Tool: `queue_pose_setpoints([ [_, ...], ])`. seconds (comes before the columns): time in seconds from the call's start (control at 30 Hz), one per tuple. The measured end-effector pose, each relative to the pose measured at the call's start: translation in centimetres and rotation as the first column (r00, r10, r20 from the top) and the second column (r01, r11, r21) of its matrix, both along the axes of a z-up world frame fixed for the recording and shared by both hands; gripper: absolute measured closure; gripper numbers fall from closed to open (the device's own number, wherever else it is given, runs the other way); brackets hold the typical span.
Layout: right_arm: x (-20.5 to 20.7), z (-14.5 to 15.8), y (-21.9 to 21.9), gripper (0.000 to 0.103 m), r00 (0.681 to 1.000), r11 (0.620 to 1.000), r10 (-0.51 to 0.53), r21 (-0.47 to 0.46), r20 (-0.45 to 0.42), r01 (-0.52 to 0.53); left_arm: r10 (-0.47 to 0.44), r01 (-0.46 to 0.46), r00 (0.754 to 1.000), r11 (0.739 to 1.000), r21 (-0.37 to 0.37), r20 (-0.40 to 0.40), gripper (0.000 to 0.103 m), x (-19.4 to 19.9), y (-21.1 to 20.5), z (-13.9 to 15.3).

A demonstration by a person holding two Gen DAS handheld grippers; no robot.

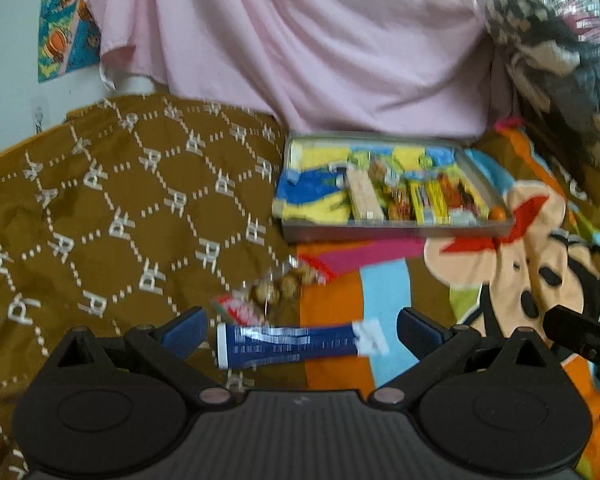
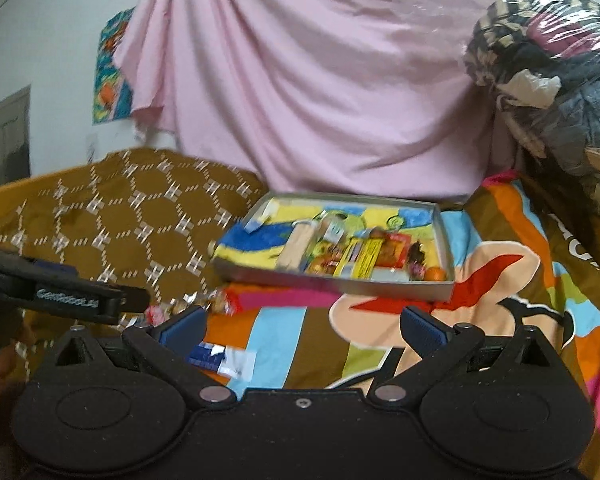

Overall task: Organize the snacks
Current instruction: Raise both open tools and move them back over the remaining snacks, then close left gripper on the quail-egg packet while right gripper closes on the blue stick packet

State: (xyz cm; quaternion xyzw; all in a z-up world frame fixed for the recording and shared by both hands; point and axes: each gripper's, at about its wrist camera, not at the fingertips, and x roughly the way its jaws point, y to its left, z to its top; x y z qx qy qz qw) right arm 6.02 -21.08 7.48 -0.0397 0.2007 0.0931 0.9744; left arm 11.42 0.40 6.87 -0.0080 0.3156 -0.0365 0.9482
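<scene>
The blue packet (image 1: 288,345), light and crinkly-looking, is straddled on the bedspread by the wide-open, empty left gripper (image 1: 302,330), so it's probably best pinched mid-length; the right gripper (image 2: 302,330) is spread empty too.

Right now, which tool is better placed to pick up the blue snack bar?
Left. The left tool is open with the blue snack bar lying right between its fingers. The right tool is open too, but the bar sits off to its left.
</scene>
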Motion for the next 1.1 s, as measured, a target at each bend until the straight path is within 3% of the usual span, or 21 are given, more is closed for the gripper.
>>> queue_pose_setpoints([
  [0.53, 2.1, -3.8, 0.8, 0.001, 0.989, 0.996, 0.078, -0.023, -0.125, -0.081, 0.000, 0.005, 0.995, 0.999, 0.051, -0.098, 0.000, 2.5, 0.5, -3.6],
  [0.87, 5.9, -5.7, 1.4, 0.001, 0.968, 0.989, 0.142, 0.002, -0.208, -0.145, 0.001, 0.008, 0.993, 0.997, 0.073, -0.119, 0.000, 7.0, 2.1, -4.7],
  [1.1, 9.4, -7.5, 2.8, 0.001, 0.940, 0.967, 0.252, 0.024, -0.230, -0.253, -0.061, 0.075, 0.992, 0.990, 0.118, -0.114, 0.000, 10.6, 3.1, -5.3],
])
